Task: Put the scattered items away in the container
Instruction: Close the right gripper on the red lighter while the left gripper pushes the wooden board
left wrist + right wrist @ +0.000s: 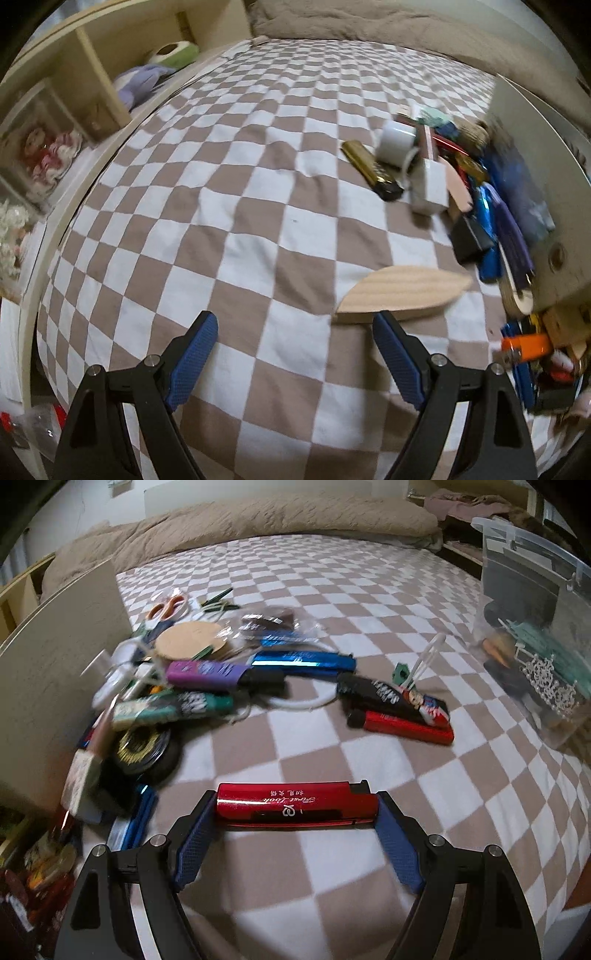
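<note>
My two units matched: left gripper (291,325) and right gripper (295,805) had black angular arms, silver pivot screws, and blue cross-hatched fingers (192,362).

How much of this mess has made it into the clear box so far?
A few things already sit in the clear box, including a snowflake trinket. The right gripper has its fingers closed on a red lighter; the left gripper is empty. Most of the pile still lies on the checkered bedspread.

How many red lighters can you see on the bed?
2: one red lighter sits between the right hand-held gripper pads; another lies farther right under a black one. The pile may hide more.
</note>
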Demonstrator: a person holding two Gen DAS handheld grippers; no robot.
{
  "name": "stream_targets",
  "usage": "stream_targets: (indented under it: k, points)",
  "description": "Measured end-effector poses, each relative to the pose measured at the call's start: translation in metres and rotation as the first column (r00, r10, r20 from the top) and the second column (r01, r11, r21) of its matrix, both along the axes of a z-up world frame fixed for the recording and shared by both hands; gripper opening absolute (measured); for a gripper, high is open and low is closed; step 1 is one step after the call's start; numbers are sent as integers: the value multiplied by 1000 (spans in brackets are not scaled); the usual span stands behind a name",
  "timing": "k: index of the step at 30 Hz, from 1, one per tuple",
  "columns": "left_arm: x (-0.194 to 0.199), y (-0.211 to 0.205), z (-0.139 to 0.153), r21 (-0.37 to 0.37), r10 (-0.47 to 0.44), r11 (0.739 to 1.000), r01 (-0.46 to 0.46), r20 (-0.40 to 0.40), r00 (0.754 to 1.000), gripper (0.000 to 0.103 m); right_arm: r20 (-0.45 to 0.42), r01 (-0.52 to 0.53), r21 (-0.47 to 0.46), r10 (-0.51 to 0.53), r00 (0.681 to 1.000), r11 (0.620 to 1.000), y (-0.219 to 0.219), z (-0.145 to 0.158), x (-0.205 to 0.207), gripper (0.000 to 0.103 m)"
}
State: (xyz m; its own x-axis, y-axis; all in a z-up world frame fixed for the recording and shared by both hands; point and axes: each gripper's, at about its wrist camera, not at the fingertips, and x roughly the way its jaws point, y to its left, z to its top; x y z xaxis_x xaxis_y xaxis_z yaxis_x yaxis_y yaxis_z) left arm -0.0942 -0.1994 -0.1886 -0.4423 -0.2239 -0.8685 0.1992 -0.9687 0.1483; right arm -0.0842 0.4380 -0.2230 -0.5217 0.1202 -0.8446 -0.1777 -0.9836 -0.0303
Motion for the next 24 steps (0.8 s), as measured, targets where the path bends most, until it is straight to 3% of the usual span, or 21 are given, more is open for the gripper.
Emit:
stream_targets:
  k: [9,14,17,18,21,24]
  points:
    - [-5,-2,-2,1,22,1000,-22,-12,1000,87,38,-55,3,55,998,998,-19,2,18,83]
    - [4,20,7,10,-111,994,112,-73,991,88,43,-55,1,55,998,998,-20,1,19,83]
    - [5,39,11,53,-188,979,195,-115,975,103,43,-60,12,59,997,998,-22,0,20,83]
    - [4,45,11,67,-207,974,216,-124,970,103,42,-60,13,60,997,998,-22,-1,20,83]
    - [-2,61,5,82,-244,964,254,-119,963,103,42,-60,11,60,997,998,-22,0,20,83]
    - [-8,75,-6,39,-260,963,265,-97,961,103,42,-61,16,61,997,998,-22,-1,20,83]
